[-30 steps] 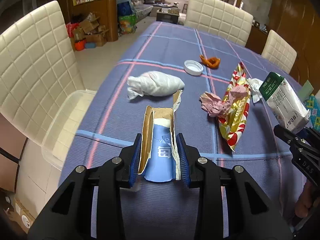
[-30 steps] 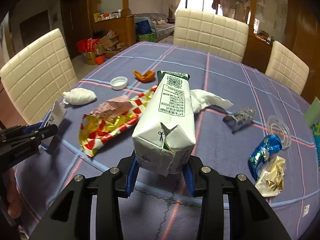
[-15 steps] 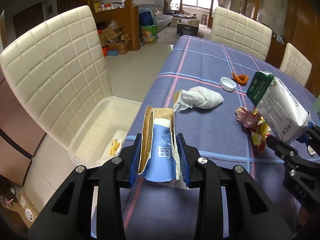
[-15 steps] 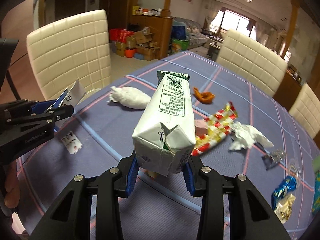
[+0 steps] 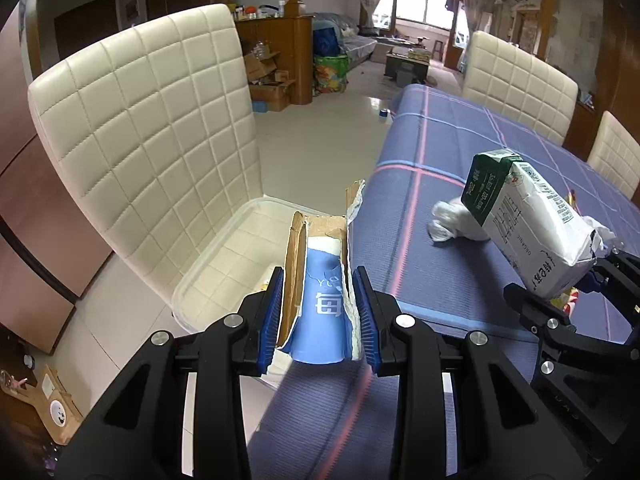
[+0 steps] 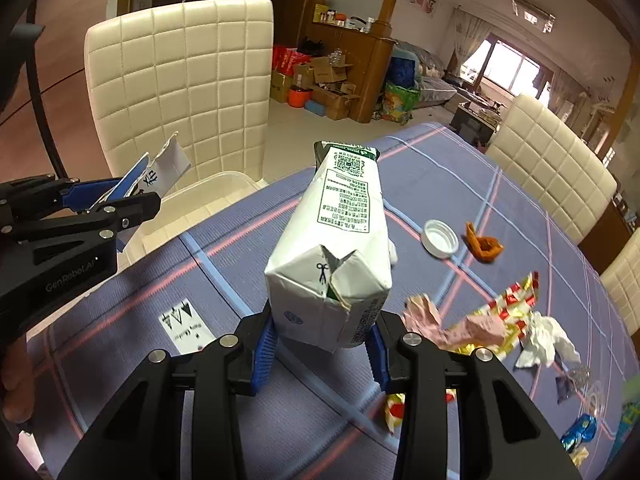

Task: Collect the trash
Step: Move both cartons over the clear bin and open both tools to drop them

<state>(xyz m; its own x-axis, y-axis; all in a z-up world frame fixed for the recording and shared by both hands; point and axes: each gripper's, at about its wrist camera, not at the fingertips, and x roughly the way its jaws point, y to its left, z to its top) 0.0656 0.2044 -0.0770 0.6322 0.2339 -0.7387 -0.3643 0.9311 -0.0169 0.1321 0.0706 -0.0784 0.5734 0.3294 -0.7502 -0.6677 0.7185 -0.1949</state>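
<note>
Left gripper (image 5: 318, 312) jaws clamped on torn blue carton (image 5: 320, 280), over table (image 5: 440, 240) edge beside clear bin (image 5: 208, 256) | right gripper (image 6: 322, 346) jaws clamped on milk carton (image 6: 340, 240) above table | I judge: centre each over bin before releasing; left first.

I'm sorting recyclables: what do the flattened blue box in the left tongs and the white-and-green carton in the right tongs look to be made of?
The flattened blue box looks like paperboard: its torn edges show raw brown fibre behind a printed, matt blue face. The white-and-green carton looks like coated carton board, probably a drink carton: folded gable seams, a scissors mark, a slight sheen, and dents that hold their shape.
</note>
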